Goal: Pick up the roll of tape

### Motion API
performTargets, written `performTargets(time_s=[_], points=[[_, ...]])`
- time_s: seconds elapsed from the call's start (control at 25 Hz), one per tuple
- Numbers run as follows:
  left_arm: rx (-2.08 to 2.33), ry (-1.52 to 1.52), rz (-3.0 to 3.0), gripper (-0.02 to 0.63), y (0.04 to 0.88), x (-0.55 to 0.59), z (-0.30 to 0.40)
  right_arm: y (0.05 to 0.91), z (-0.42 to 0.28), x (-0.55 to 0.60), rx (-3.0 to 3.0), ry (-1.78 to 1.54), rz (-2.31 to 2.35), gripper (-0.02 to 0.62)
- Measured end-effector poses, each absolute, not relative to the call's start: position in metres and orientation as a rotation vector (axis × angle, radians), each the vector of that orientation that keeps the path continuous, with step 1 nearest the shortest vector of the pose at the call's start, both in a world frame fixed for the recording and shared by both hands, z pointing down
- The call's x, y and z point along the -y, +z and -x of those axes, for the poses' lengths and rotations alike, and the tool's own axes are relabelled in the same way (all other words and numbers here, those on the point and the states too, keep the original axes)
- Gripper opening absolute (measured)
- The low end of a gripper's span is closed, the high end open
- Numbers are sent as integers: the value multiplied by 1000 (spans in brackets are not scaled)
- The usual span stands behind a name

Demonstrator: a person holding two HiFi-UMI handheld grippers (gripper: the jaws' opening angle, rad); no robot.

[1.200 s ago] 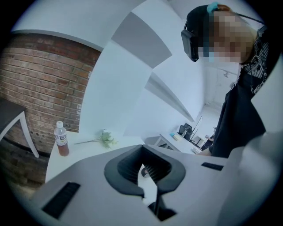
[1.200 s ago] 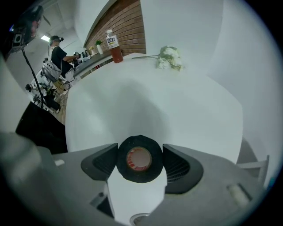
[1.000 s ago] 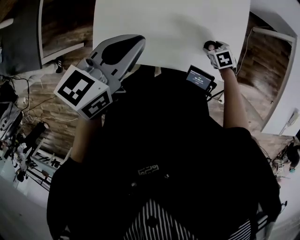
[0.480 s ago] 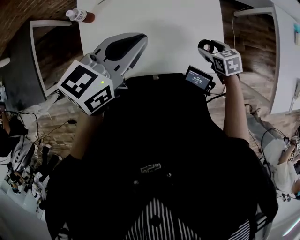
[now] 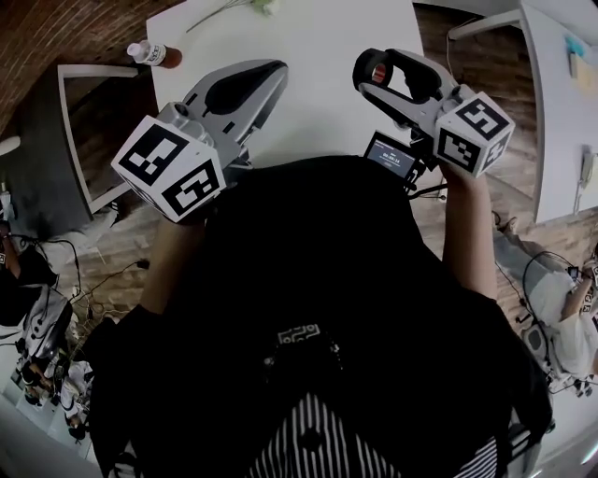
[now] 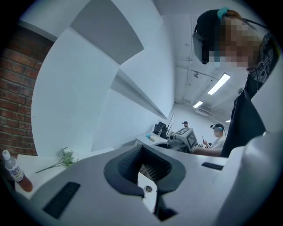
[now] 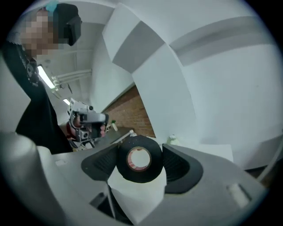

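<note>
A black roll of tape (image 7: 146, 174) with a reddish core sits between the ridged pads of my right gripper (image 7: 139, 154), which is shut on it. In the head view that gripper (image 5: 372, 75) is held up above the white table (image 5: 318, 47), and the tape (image 5: 378, 71) shows at its tip. My left gripper (image 5: 278, 79) hovers at the left over the table's near edge. Its jaws (image 6: 141, 150) meet at the tip with nothing in them.
A small bottle (image 5: 154, 53) stands at the table's far left corner, and a flower sprig (image 5: 234, 7) lies at its far edge. A small lit screen (image 5: 392, 154) sits at my chest. A second white table (image 5: 561, 93) is at the right, with other people beyond.
My right gripper has risen from the table's surface with the tape in its jaws and now stands larger in view. My left gripper lifted slightly. More of the table's far side shows.
</note>
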State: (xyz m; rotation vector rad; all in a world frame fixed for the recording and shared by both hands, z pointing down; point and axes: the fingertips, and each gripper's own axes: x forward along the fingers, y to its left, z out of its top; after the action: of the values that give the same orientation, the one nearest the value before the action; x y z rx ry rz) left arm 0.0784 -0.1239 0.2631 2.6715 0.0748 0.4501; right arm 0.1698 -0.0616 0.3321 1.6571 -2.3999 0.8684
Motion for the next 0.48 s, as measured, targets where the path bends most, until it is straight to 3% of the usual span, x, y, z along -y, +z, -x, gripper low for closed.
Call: performTargets(time_s=[0.48], points=[[8, 391, -2693, 6, 258, 135, -72, 274, -126, 85, 2615, 715, -1462, 310]])
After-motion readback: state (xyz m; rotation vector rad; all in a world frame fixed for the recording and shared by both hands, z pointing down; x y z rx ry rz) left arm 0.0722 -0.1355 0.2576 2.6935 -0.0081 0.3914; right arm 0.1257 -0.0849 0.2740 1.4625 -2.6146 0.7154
